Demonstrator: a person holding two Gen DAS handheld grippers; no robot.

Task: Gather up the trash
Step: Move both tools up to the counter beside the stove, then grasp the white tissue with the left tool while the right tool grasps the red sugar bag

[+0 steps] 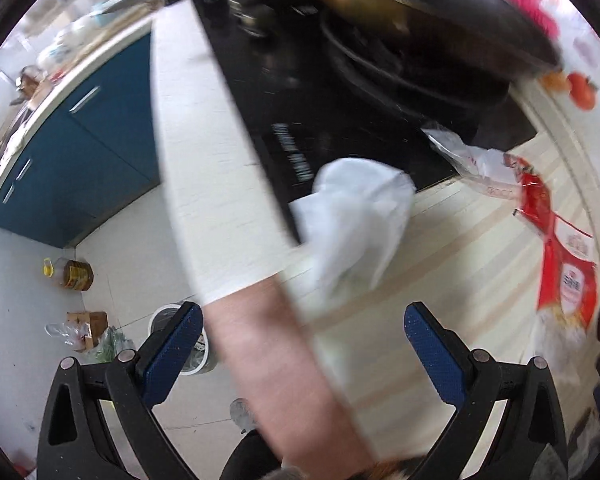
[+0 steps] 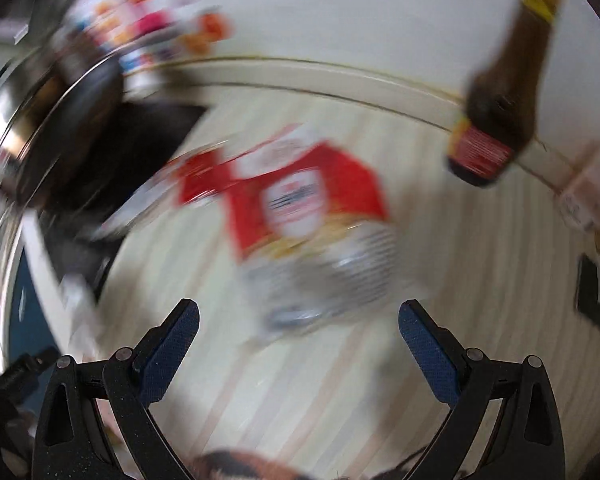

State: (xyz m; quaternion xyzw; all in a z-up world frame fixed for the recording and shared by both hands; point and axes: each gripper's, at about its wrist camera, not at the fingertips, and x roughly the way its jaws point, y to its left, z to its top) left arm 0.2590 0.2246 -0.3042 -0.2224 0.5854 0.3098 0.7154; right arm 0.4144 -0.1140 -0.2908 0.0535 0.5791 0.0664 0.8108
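— Where do the tongs stand?

— I see both pairs spread wide and holding nothing. The left tongs (image 1: 302,354) hang over the edge of the pale striped desk (image 1: 460,248); the right tongs (image 2: 299,350) sit above the desk top itself.

— And the trash?

— A crumpled white paper tissue (image 1: 360,220) lies just ahead of my left tongs, at the corner of the black glass cooktop (image 1: 340,120). A flattened red-and-white plastic food wrapper (image 2: 300,204) lies straight ahead of my right tongs, between their tips and the wall; from the left view it is off to the right. That picture is badly blurred, so I cannot read the print.

— Where does it go?

— A round white-rimmed bin (image 1: 168,316) shows on the floor, beyond my left tongs' left finger. I judge that to be the place.

— Which step, then?

— The approach, I think: nothing is gripped yet. Next I would bring the right tongs down over the wrapper and pinch a raised fold, since it lies flat. The dark glass sauce bottle (image 2: 496,120) ahead-right stays clear.
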